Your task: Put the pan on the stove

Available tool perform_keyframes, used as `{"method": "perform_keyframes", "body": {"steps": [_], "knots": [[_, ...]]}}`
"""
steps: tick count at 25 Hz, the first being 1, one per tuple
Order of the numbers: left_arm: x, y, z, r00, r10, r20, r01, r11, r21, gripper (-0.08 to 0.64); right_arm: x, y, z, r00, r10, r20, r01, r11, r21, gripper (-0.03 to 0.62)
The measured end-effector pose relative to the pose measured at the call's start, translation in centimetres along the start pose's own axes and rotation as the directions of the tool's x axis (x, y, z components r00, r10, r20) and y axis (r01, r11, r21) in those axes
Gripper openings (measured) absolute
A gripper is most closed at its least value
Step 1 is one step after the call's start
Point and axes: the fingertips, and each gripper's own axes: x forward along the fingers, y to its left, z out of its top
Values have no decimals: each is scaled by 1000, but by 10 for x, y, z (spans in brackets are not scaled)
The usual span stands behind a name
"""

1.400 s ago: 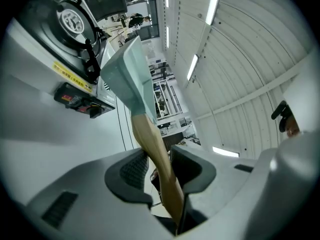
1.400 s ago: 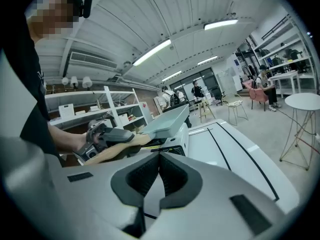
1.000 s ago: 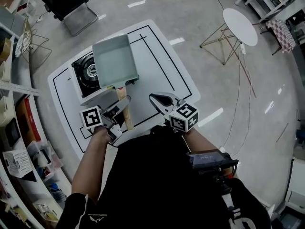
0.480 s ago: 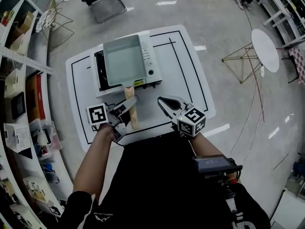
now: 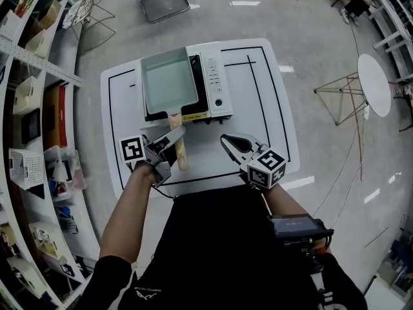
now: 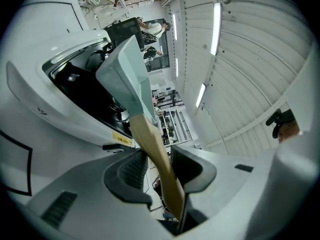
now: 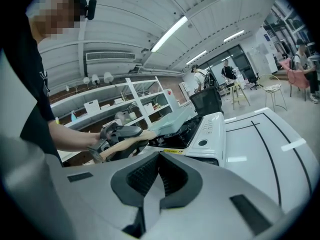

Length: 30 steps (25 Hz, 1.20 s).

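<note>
A pale green rectangular pan (image 5: pixel 169 82) sits over the burner of the white table stove (image 5: pixel 218 86); whether it rests on the burner or hangs just above it, I cannot tell. Its wooden handle (image 5: pixel 179 148) points toward me and lies between the jaws of my left gripper (image 5: pixel 171 141), which is shut on it. In the left gripper view the handle (image 6: pixel 152 149) runs up from the pads to the tilted pan (image 6: pixel 125 79) above the black burner (image 6: pixel 85 84). My right gripper (image 5: pixel 233 144) hovers right of the handle, shut and holding nothing (image 7: pixel 159 176).
The stove stands on a white table (image 5: pixel 258 108) marked with black lines. Shelves with boxes (image 5: pixel 32 108) line the left side. A chair (image 5: pixel 164 2) stands beyond the table, and a small round table (image 5: pixel 374 82) is at the far right.
The pan has moved from overhanging the stove's side to squarely over the burner. My left gripper followed with the handle. The right gripper stayed alongside.
</note>
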Motion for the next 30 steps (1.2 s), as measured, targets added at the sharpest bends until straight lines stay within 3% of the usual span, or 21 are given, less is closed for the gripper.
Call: {"method": "perform_keyframes", "body": {"steps": [19,23,27,30], "knots": [[1,18,8,999,10,-45,-11,1000,-20,150,23,-10,-7,992,108,-59,-106,994,32,25],[-1,18,7,998,-15,-64,12,999,-49,150,25,-11,-8,991,120,-61,-118,992,34,25],[-3,19,7,999,-18,-49,14,996,-84,150,27,-10,-10,988,143,-60,-141,989,42,25],[-3,20,8,999,-6,-38,3,998,-68,153,25,-10,-10,986,156,-64,-154,987,39,25]]}}
